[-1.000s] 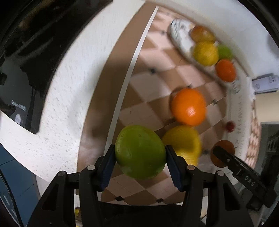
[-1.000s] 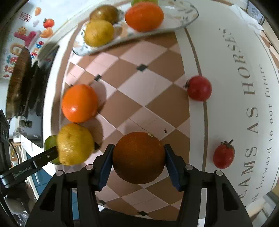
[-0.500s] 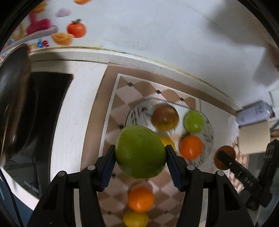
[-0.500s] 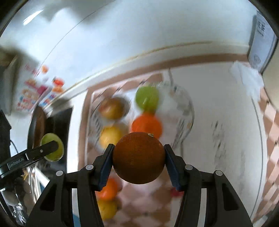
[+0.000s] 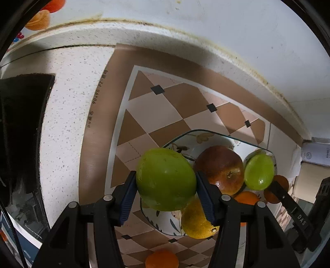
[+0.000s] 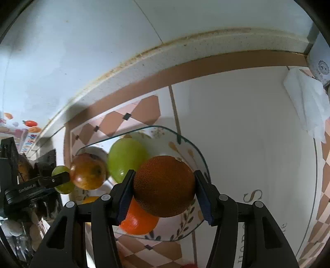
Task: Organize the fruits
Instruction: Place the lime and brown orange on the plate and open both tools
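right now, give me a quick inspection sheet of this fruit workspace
surface: speckled white counter under a checkered mat
job's things: glass plate holds a red-brown apple, small green fruit, yellow citrus and bright orange; another orange lies on the mat
clutter: white tissue
grippers: left tool clamps a green fruit; right tool clamps a dark orange; both over the plate
cables: nothing seen
surroundings: white wall, fruit stickers, black hob
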Motion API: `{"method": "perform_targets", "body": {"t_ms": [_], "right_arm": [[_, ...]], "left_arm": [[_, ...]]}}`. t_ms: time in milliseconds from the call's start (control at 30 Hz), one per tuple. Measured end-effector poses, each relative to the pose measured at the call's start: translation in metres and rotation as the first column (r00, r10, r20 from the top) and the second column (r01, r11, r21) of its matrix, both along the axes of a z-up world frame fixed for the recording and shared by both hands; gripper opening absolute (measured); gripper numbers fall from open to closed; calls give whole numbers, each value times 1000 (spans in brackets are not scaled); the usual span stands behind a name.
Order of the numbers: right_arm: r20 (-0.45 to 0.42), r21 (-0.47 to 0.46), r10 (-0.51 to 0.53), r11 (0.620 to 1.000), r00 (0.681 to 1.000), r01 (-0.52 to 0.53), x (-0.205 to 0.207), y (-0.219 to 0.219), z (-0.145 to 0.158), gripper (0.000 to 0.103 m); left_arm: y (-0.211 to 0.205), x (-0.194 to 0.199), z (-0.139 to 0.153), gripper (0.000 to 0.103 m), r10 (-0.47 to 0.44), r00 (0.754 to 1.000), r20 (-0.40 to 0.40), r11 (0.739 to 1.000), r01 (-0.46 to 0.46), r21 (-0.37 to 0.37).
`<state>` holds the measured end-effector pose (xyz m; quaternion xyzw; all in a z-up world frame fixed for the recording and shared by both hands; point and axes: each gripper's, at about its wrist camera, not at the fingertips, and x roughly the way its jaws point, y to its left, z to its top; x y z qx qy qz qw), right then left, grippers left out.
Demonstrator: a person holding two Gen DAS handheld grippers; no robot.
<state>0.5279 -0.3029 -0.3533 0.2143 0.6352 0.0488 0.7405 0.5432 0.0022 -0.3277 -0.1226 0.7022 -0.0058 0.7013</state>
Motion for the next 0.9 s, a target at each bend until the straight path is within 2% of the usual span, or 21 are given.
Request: {"method": "perform_targets", "body": {"t_ms": [167,233,267,300,367,400,433,567,633,733,900], "right_arm": [[-7,-13,-1,1000,1000,1,4,2,2,61],[-5,-18,5,1000,1000,-5,5,4,4,74],[-5,-25,8,1000,1000,-8,5,6,6,76],[-4,-31,11,999,1000,-11,5,7,8,78],[-2,-46,10,999,1000,-10,4,9,11,79],[-2,-57,14,998,1000,-14,3,10,13,85],[-2,-70,19,997,1000,-19,2,11,15,92],[29,-199,72,978,997,-65,-9,21,31,94],[39,-245,97,966,995,-85,-18,27,39,96],[61,-294,123,951,991,-99,-33,35,50,96],[79,-321,144,940,986,-112,-59,44,64,97]], "left_arm": [[-7,-1,2,54,-30,999,-14,999,30,21],[-7,-2,4,54,-30,999,-13,999,30,18],[-7,-3,5,55,-29,1000,-9,1000,29,8],[-8,-4,7,57,-27,1000,-4,1000,27,3],[-11,-5,12,71,-23,1000,12,1000,23,-1],[-10,-6,15,81,-18,1000,22,1000,18,-3],[-10,-8,19,83,-22,999,33,1000,22,1],[-14,-20,30,86,-71,996,55,995,66,77],[-16,-30,35,94,-91,993,72,991,83,103],[-19,-48,41,94,-116,989,93,988,105,114],[-25,-84,54,94,-157,980,124,979,138,151]]}}
